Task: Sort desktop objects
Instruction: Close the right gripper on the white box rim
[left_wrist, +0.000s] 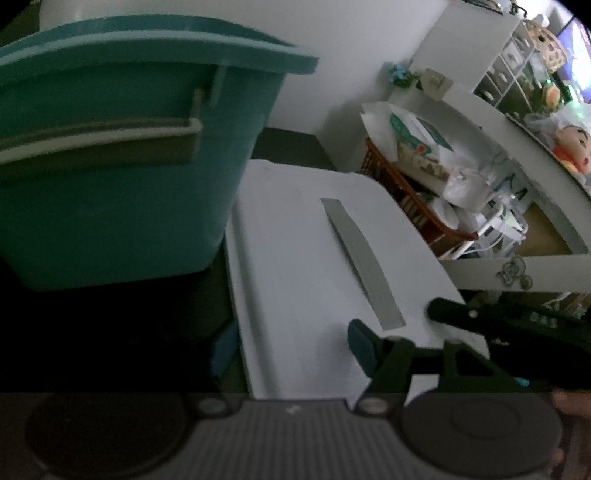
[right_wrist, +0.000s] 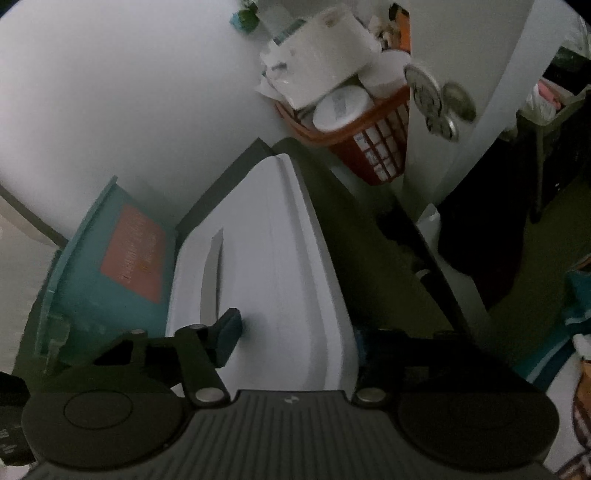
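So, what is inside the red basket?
The red basket holds white paper rolls and a round white lid or tub. Whatever lies beneath them is covered.

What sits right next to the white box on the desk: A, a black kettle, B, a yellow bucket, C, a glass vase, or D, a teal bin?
D: the teal bin stands right beside the white box, and the right wrist view shows the same pair side by side.

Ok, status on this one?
Left gripper, right gripper both astride white box, grip unclear. Teal bin alongside. Nothing blocking.
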